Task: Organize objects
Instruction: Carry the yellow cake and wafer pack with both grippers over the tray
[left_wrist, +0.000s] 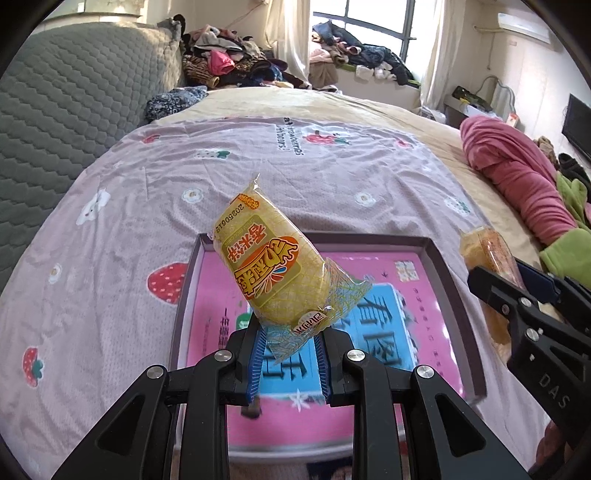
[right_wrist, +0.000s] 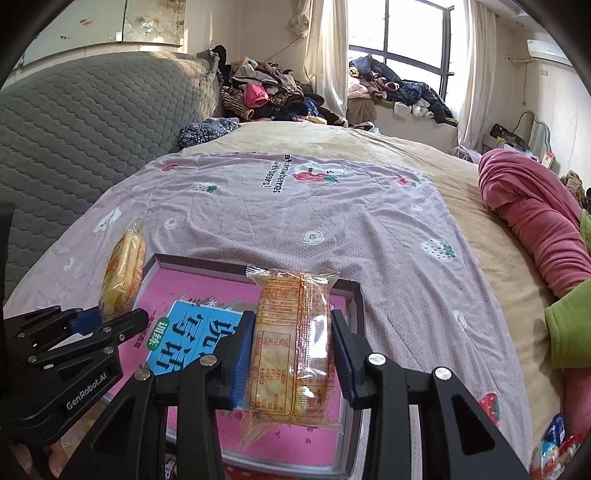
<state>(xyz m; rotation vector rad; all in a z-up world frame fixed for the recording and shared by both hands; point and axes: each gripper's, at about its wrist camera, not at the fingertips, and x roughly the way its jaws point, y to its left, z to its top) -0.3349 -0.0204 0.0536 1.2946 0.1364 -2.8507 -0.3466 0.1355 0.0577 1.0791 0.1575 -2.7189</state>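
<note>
Two snack packs (left_wrist: 275, 266) (right_wrist: 291, 350) wear glossy, crinkled plastic film. The bedsheet (left_wrist: 332, 184) is soft matt cloth. The tray (left_wrist: 439, 258) looks like smooth cardboard.

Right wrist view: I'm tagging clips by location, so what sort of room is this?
Most likely a lived-in bedroom: a bed under a strawberry-print sheet, a padded grey headboard, and clothes heaped by the curtained window.

Bed (left_wrist: 388, 107): beige cover, with a pale pink strawberry-print sheet (left_wrist: 184, 206) spread over it. On the sheet at 6 o'clock lies 1 shallow box (left_wrist: 436, 251), dark rim, pink printed floor. Rolled pink blanket (left_wrist: 517, 177) at 3 o'clock, green cloth (left_wrist: 565, 254) beside it. Dark patterned garment (left_wrist: 173, 101) at 11 o'clock.
</note>
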